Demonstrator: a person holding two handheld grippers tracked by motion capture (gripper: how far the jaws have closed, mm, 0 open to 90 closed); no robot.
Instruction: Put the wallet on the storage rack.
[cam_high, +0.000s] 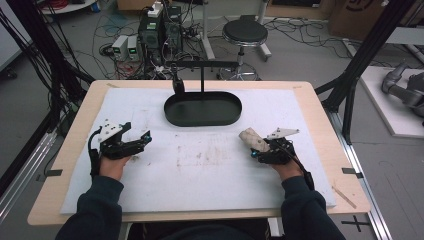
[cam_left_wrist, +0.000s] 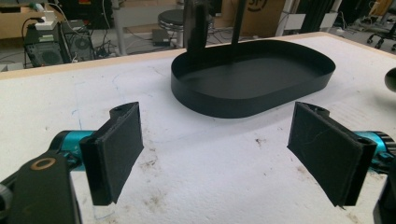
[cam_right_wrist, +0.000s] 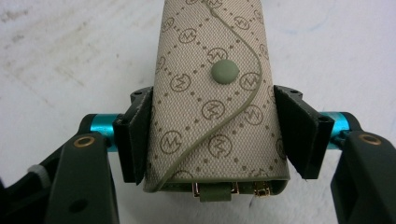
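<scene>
A beige patterned key pouch with a green snap button lies on the white mat at the right. In the right gripper view the pouch sits between both black pads, its metal clasp end towards the camera. My right gripper is shut on it, low over the mat. My left gripper rests at the left of the mat. Its jaws stand wide apart with nothing between them, as the left gripper view shows. A black oval tray lies empty at the back centre, ahead of the left gripper's pads.
A black post with a crossbar rises from the tray's far side, and a dark piece hangs from the bar's left end. The stained white mat covers most of the wooden table. A stool and computers stand on the floor beyond.
</scene>
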